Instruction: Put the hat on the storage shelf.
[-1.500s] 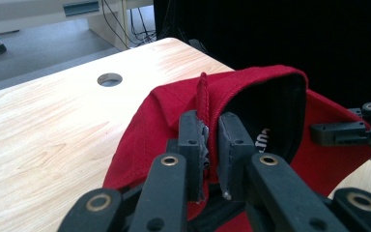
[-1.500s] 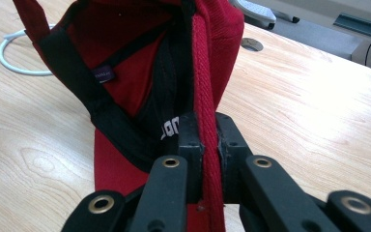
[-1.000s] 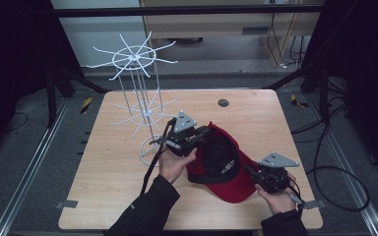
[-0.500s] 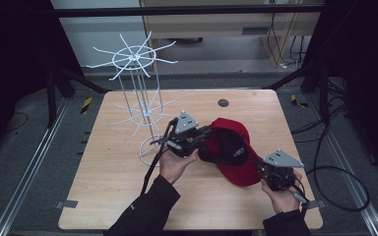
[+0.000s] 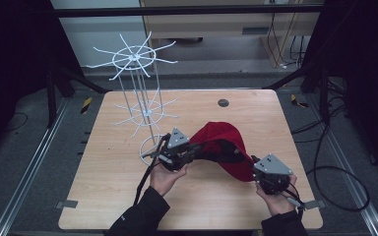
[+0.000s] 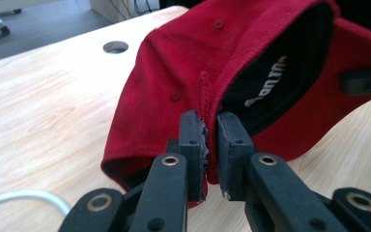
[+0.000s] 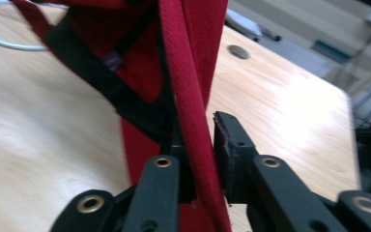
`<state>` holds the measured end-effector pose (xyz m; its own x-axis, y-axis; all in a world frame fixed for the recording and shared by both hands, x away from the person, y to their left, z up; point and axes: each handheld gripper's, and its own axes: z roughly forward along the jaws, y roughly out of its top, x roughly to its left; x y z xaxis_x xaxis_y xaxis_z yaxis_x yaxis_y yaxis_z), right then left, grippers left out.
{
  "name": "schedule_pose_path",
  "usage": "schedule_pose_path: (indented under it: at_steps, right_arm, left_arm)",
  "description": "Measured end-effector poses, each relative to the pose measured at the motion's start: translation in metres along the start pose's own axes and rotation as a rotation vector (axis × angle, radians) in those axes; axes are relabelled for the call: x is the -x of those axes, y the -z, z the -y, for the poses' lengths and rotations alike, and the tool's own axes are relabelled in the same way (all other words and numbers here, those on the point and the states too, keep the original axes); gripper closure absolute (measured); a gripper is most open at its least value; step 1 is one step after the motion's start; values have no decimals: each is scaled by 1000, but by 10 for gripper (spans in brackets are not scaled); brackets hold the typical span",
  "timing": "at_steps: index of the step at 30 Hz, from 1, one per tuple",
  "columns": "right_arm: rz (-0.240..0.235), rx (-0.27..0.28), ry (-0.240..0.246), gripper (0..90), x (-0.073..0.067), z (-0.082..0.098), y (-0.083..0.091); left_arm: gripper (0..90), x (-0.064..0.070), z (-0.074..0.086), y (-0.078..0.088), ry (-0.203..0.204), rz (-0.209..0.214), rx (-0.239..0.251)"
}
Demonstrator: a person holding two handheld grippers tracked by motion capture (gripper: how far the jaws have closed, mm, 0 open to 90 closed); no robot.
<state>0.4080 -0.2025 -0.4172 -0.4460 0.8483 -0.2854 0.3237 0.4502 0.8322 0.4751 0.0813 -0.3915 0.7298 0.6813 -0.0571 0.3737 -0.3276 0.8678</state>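
Observation:
A red cap (image 5: pixel 221 142) with a black lining hangs just above the wooden table (image 5: pixel 103 196), between my two grippers. My left gripper (image 5: pixel 193 150) is shut on the cap's rim, and its pads (image 6: pixel 193 140) pinch the red edge (image 6: pixel 174 96) next to a seam. My right gripper (image 5: pixel 256 169) is at the cap's brim. The brim (image 7: pixel 193 72) stands edge-on between the jaws of my right gripper (image 7: pixel 200 130). Those jaws have just been opening. The brim leans on the left jaw, with a thin gap at the right pad (image 7: pixel 222 140).
A tall white wire rack (image 5: pixel 138 98) with two tiers of radiating arms stands at the table's back left. Its ring base (image 5: pixel 150 147) lies close to my left hand. A round hole (image 5: pixel 223 103) is in the tabletop behind the cap. Cables lie on the floor to the right.
The cap has turned from lining-up to crown-up and shifted slightly right. My left hand has sunk toward the table with the rim. My right gripper has stayed at the brim.

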Motion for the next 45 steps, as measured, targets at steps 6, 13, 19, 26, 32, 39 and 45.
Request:
schedule_pose_path:
  at_steps: [6,13,19,26,32,39,45]
  right_arm:
    - [-79,0,-30,720,-6,1,6]
    - [-194,12,-89,605,-10,-2,13]
    - [-265,52,-139,577,-12,-8,17]
    - [-323,82,-172,550,-16,-16,20]
    - [-355,169,-254,696,-10,-25,34]
    - [-340,75,-286,863,-9,-14,20]
    - [-379,-9,-260,891,-23,-4,9]
  left_arm:
    - [820,-7,12,9,5,-1,-21]
    - [820,-5,23,17,-7,9,-33]
    - [820,-8,35,22,-7,11,-52]
    - [820,-9,44,24,-5,18,-65]
    - [821,-7,47,24,-12,20,-74]
    - [821,-6,52,28,-23,28,-88]
    - [823,-10,62,33,-18,25,-103]
